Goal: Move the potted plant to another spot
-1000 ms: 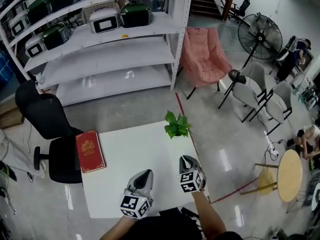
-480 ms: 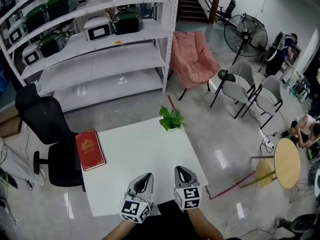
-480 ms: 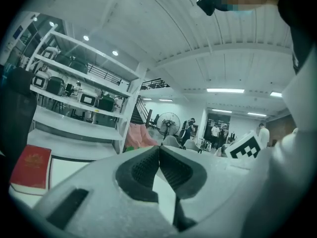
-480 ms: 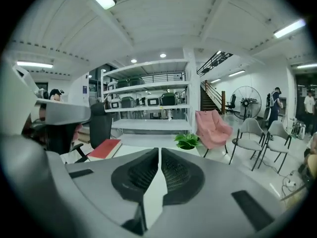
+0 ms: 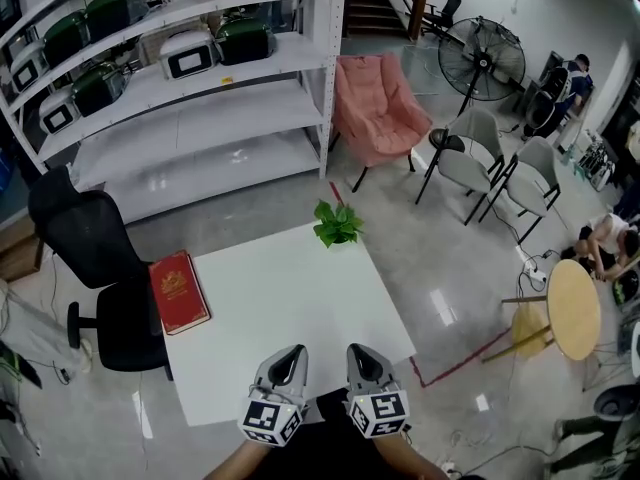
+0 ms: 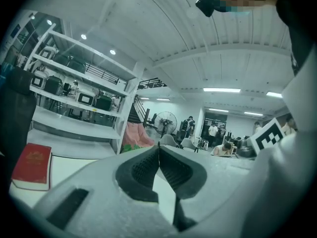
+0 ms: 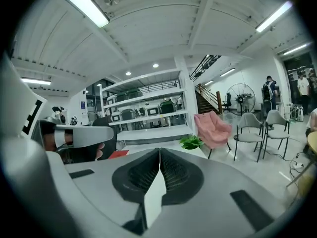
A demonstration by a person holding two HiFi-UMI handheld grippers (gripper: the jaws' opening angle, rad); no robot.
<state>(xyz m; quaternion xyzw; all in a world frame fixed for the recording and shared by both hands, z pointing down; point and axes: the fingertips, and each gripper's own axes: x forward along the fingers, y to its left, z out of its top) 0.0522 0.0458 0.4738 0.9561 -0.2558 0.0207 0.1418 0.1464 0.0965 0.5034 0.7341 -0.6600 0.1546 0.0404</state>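
Grey plastic, both of them: my left tongs and right tongs hang side by side at the near edge of the white bench, each pressed shut on nothing. A red book lies at the left edge. The potted plant stands upright at the far edge, well apart from me. That fits a plant awaiting pickup or one already re-sited. Any grasp should take the pot, not the leaves.
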